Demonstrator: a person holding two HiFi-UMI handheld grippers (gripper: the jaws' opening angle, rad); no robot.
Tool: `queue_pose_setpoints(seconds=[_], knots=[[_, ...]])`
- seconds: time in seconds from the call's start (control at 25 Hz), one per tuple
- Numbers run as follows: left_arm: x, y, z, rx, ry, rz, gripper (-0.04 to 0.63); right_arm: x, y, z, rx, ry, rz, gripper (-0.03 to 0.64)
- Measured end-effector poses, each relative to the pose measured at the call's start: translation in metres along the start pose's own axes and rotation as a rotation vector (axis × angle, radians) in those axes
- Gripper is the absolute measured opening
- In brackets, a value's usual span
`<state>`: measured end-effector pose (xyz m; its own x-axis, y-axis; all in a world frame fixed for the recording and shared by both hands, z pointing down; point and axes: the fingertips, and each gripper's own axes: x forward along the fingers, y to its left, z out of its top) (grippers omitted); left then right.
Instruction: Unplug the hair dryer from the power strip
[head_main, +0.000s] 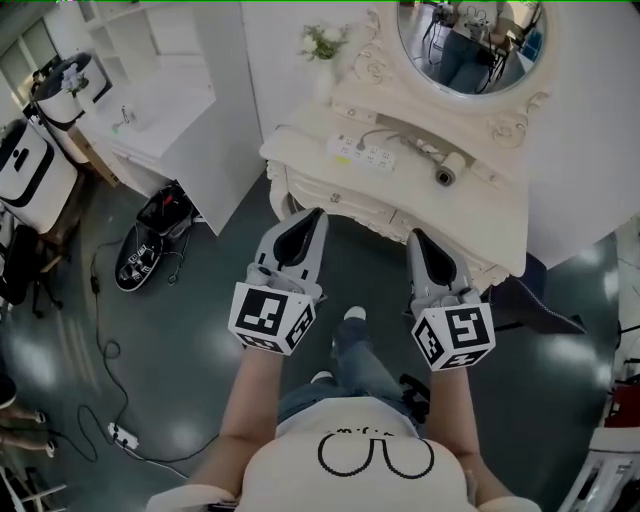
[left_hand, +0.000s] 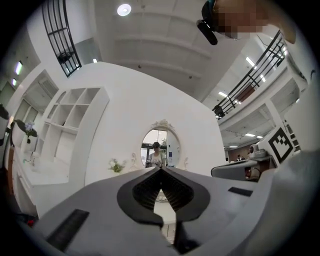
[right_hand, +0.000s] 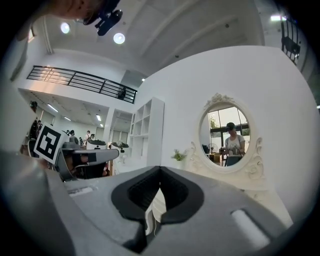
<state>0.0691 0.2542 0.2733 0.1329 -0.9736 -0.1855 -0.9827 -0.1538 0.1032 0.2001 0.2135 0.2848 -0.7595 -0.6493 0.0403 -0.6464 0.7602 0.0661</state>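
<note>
A white power strip (head_main: 362, 154) lies on the cream dressing table (head_main: 300, 146), with a plug and grey cord in it. A white hair dryer (head_main: 448, 170) lies to its right, nozzle toward me. My left gripper (head_main: 318, 212) and right gripper (head_main: 413, 234) hang side by side in front of the table's front edge, well short of the strip. Both are shut with nothing between the jaws. In the left gripper view the jaws (left_hand: 160, 169) meet at the tip; the right gripper view shows its jaws (right_hand: 160, 169) closed the same way.
An oval mirror (head_main: 470, 40) in an ornate frame stands behind the table, with a small plant (head_main: 324, 44) at the back left. A white shelf unit (head_main: 170, 90) is to the left. Cables and a black device (head_main: 140, 255) lie on the dark floor at left.
</note>
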Motion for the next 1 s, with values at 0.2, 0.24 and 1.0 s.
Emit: queue_pose_setpoints(seconds=[0.2,0.24,1.0], knots=[[0.020,0.034,-0.012,-0.044,0.001,0.051,-0.002,0.033,-0.008,-0.012,0.017,0.006,0.026,0.001],[0.027,0.039,-0.015,-0.040,0.006,0.055,-0.002,0.040,-0.011,-0.015,0.019,0.007,0.033,0.001],[0.270,0.143,-0.120,-0.041,0.327,-0.180,0.157,0.252,-0.157,-0.087,0.192,0.134,-0.054,0.001]])
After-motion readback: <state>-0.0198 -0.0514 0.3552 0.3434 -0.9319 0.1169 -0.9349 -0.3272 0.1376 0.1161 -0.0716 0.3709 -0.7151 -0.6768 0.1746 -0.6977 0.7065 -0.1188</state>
